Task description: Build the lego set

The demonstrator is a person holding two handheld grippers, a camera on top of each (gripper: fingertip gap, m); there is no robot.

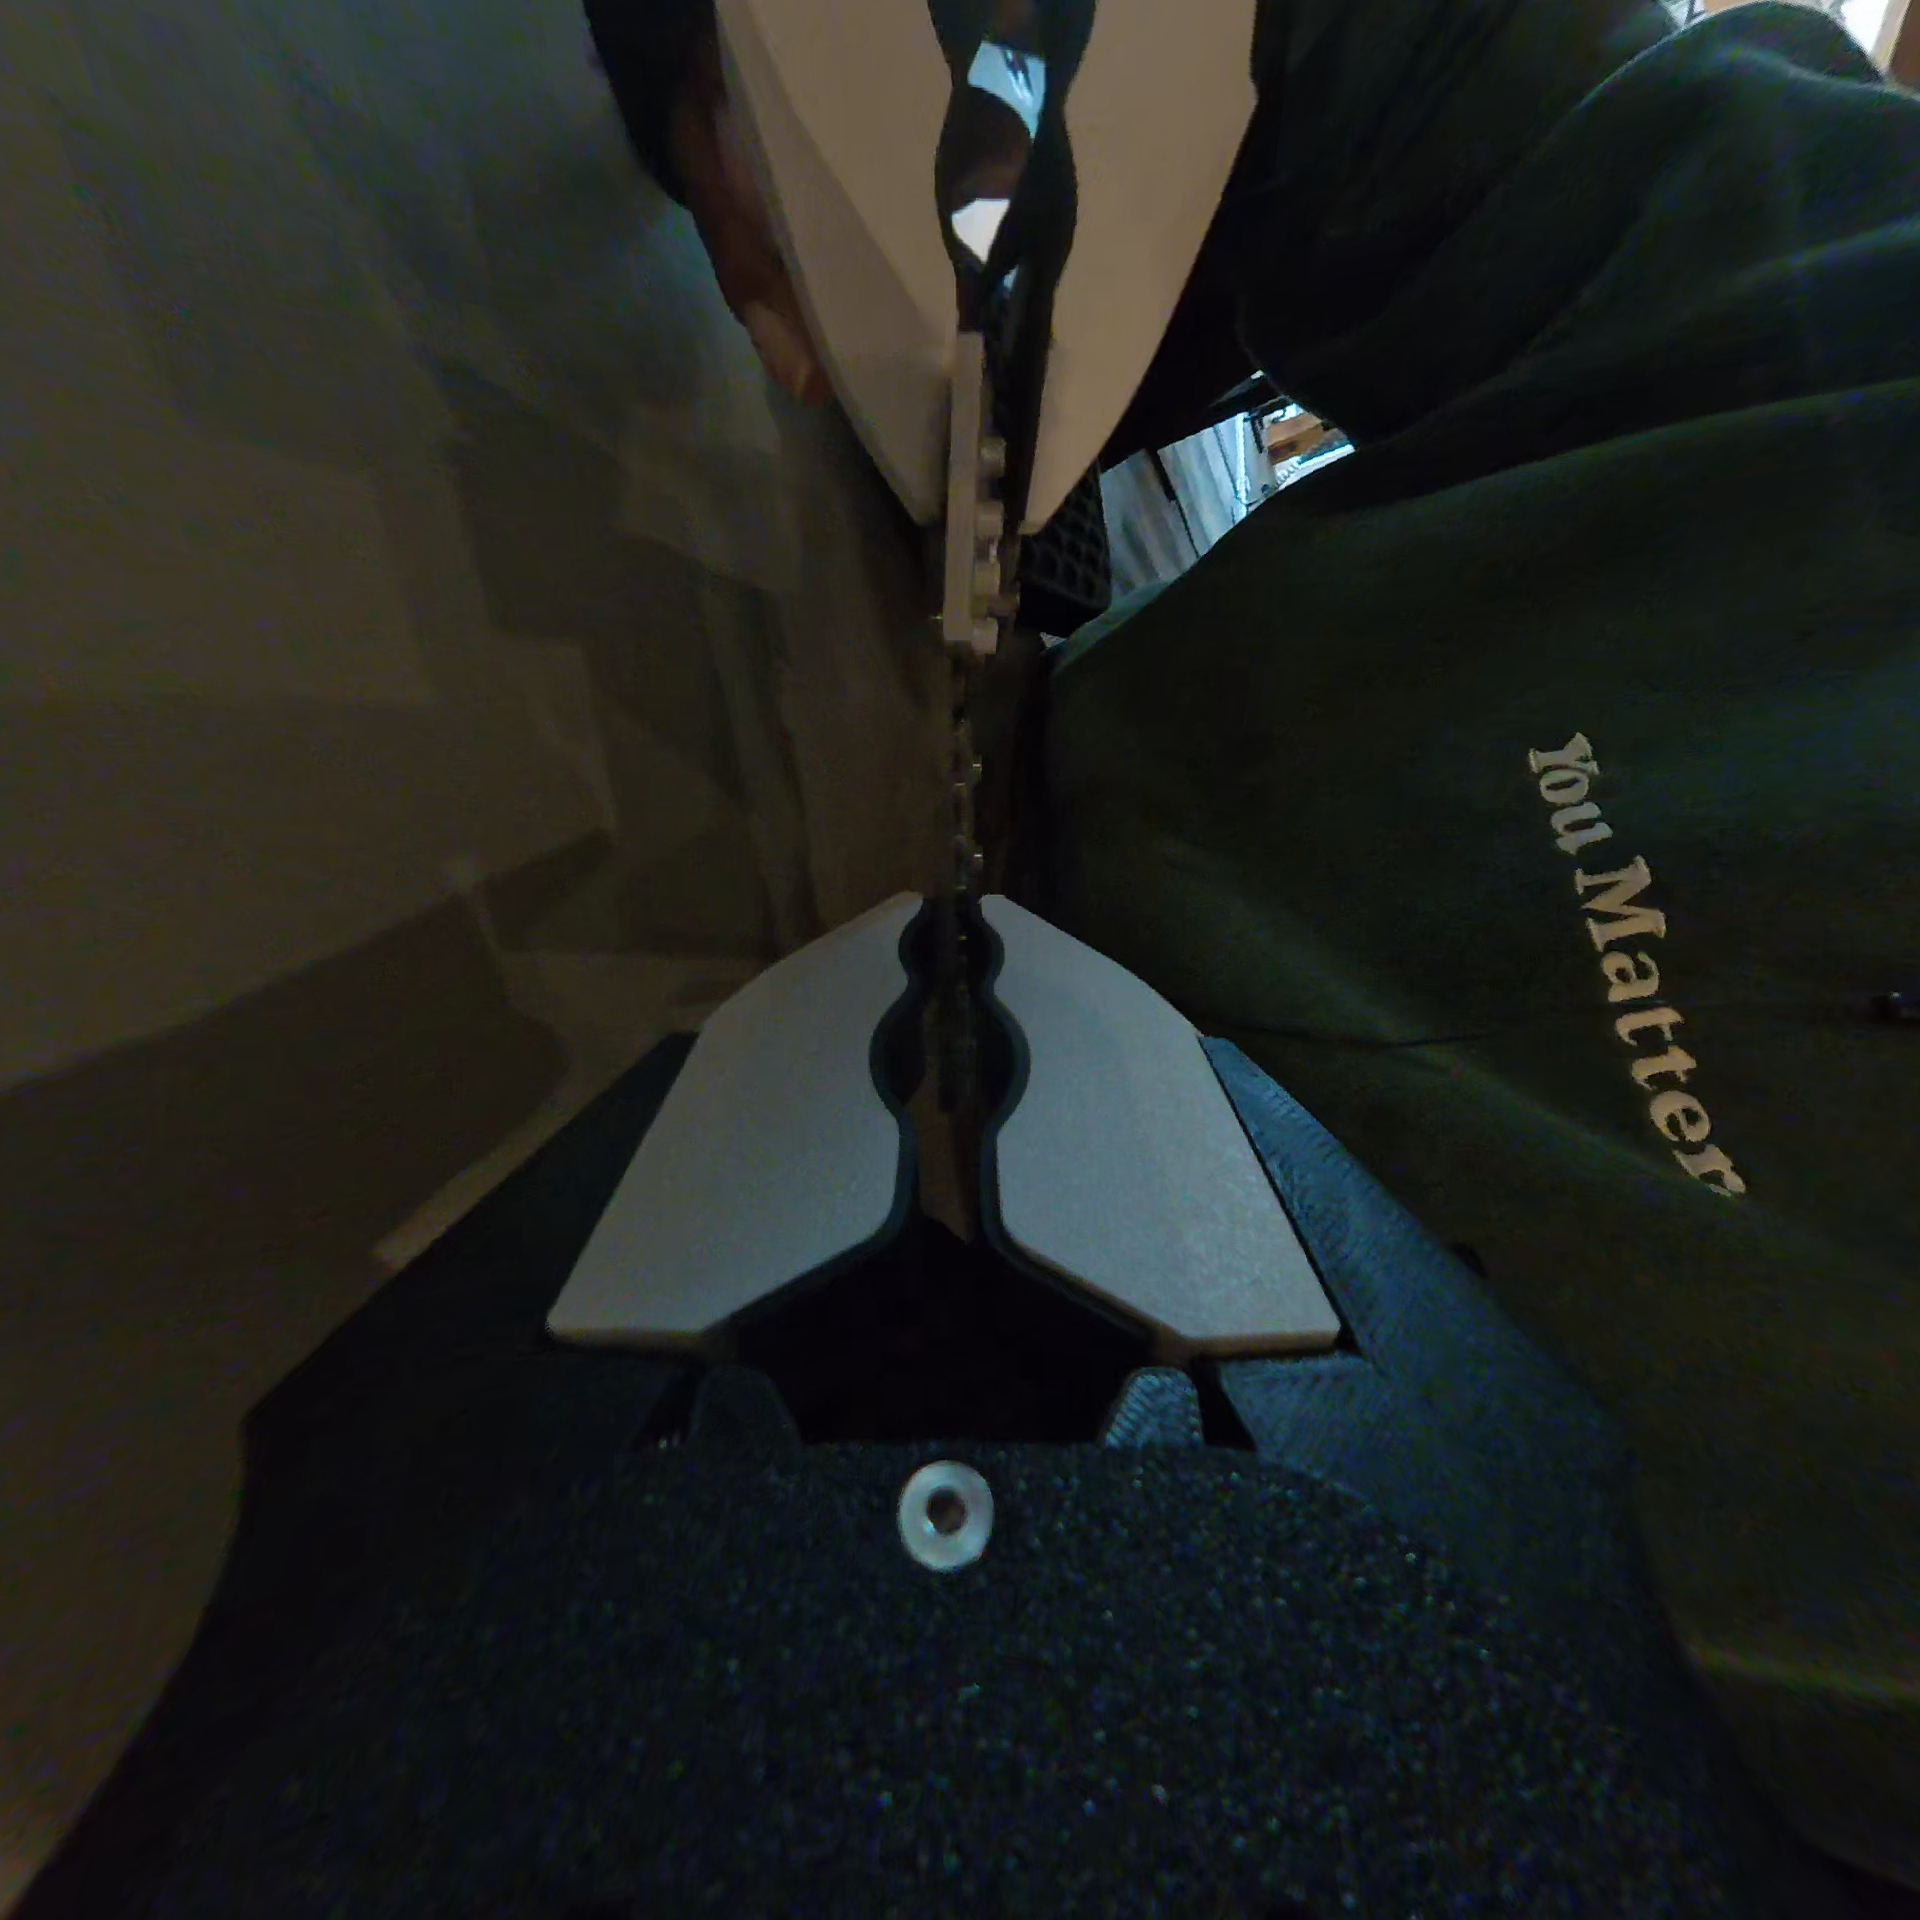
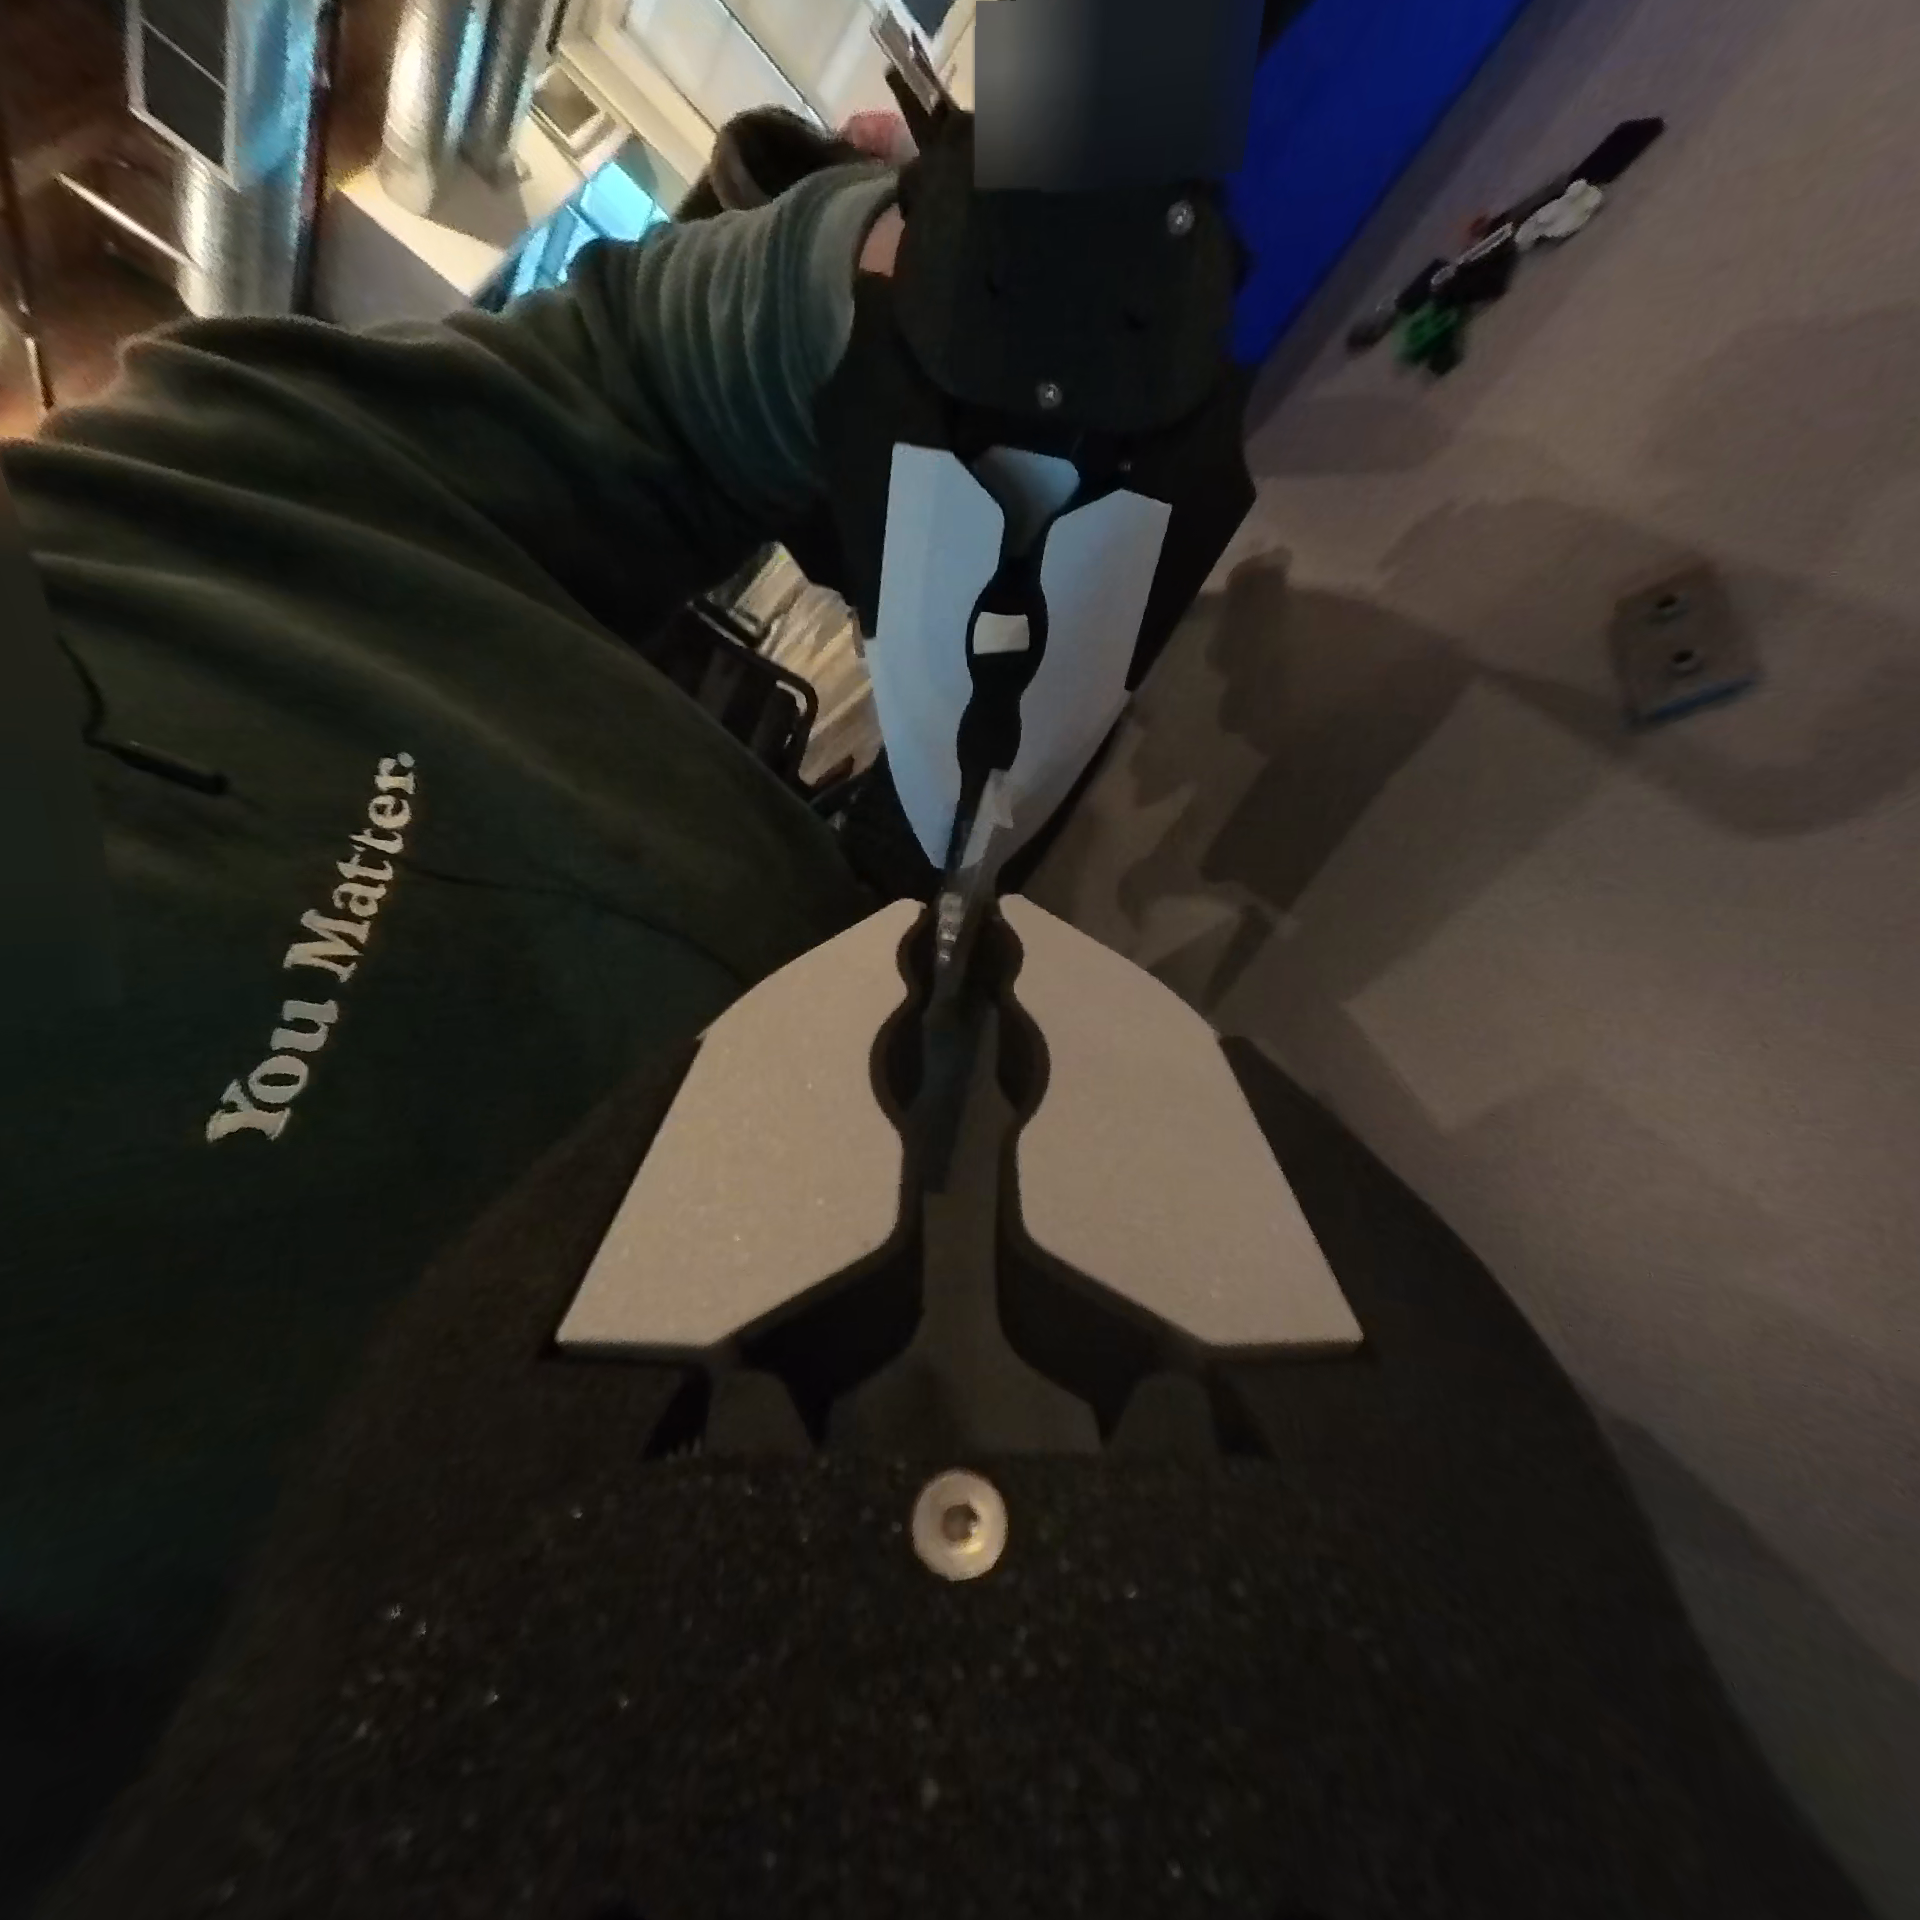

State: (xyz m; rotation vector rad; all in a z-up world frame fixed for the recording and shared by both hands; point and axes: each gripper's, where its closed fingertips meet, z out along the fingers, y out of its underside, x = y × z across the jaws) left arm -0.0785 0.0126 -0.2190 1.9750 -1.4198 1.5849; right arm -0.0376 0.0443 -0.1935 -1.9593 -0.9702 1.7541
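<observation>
My left gripper (image 1: 951, 909) is shut on a thin dark studded plate (image 1: 961, 790), seen edge-on and sticking out past its tips. Facing it, my right gripper (image 1: 977, 525) is shut on a light grey studded plate (image 1: 971, 561). The two plates meet end to end between the grippers. In the right wrist view my right gripper (image 2: 961, 909) clamps its plate (image 2: 951, 935), which looks dark in shadow there. The left gripper (image 2: 971, 842) points at it tip to tip. Both are held in the air above the beige table (image 2: 1558, 935).
A person in a dark green sweatshirt (image 2: 312, 727) fills one side of both views. On the table lie a grey plate on a blue piece (image 2: 1683, 655) and several loose black, green and white pieces (image 2: 1455, 301) near a blue object (image 2: 1351, 156).
</observation>
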